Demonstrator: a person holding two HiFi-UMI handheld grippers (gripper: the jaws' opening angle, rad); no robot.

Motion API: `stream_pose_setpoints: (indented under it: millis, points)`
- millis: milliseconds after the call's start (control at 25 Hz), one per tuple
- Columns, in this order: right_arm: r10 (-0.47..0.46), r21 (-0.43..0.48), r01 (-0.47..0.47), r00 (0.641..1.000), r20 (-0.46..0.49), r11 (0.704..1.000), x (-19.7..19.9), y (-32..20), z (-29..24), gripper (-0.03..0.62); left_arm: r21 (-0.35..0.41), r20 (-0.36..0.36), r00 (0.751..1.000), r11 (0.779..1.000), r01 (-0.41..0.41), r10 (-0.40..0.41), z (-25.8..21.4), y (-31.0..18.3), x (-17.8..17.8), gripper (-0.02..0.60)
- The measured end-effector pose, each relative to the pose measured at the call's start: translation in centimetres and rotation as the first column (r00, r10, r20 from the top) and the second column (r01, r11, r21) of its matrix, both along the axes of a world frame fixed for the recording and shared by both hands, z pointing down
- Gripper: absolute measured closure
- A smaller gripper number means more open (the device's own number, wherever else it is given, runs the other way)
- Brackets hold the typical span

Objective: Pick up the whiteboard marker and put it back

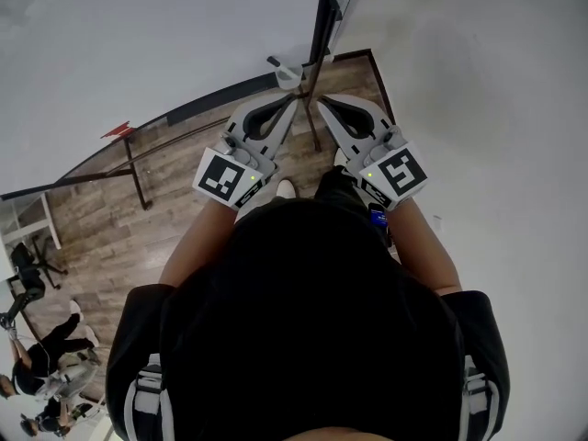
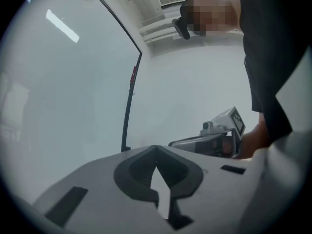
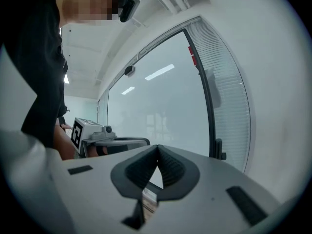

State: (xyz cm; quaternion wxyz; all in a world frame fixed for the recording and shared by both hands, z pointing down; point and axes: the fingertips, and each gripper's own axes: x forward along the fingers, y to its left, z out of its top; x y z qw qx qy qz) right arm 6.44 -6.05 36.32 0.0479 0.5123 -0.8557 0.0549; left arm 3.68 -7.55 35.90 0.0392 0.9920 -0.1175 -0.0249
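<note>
The right gripper [image 3: 157, 146] is seen with its jaws brought together and nothing between them. The left gripper [image 2: 156, 147] is likewise closed and empty. Both are held side by side, roughly level, in front of the person, and are pointed at the corner where a glass panel [image 3: 161, 101] is met by a dark frame post [image 1: 322, 26] and a white wall [image 1: 496, 81]. Wood floor [image 1: 184, 177] is seen below. The marker is not seen in any view, nor is any holder that could be taken for its place, so the step in hand is judged to be the search and approach, with the task barely begun. For this to be done well, the marker should first be brought into a gripper view and one gripper chosen for it. That gripper's jaws should be opened before the approach is made, since closed tips would likely knock a light, round thing away. The barrel should be taken squarely across its middle, so that rolling or tilting is avoided, and the other gripper should be held clear of the glass.
</note>
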Motion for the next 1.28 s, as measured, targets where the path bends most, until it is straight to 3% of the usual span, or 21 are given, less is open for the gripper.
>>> stream_pose_setpoints:
  millis: [280, 600, 880, 1160, 1280]
  points:
    - [-0.137, 0.003, 0.137, 0.991, -0.007, 0.991, 2.9, -3.1, -0.2, 0.6, 0.018, -0.016, 0.993, 0.992, 0.121, -0.121, -0.2, -2.2, 2.7, 0.577]
    - [-0.289, -0.005, 0.289, 0.957, 0.005, 0.957, 4.7, -6.4, 0.8, 0.6, 0.019, -0.017, 0.959, 0.959, 0.282, -0.282, 0.5, -4.8, 4.4, 0.578]
    - [-0.432, -0.012, 0.432, 0.902, 0.004, 0.902, 4.5, -8.2, 1.1, 0.6, 0.017, -0.002, 0.898, 0.898, 0.44, -0.44, 0.9, -6.3, 3.7, 0.577]
    - [-0.532, -0.039, 0.531, 0.847, -0.004, 0.846, 4.5, -9.0, 1.8, 0.6, 0.022, 0.002, 0.848, 0.848, 0.53, -0.53, 1.0, -6.5, 4.3, 0.577]
    - [-0.548, -0.055, 0.547, 0.836, -0.018, 0.836, 4.9, -9.1, 2.5, 0.6, 0.009, 0.001, 0.814, 0.814, 0.581, -0.581, 1.3, -6.6, 4.2, 0.577]
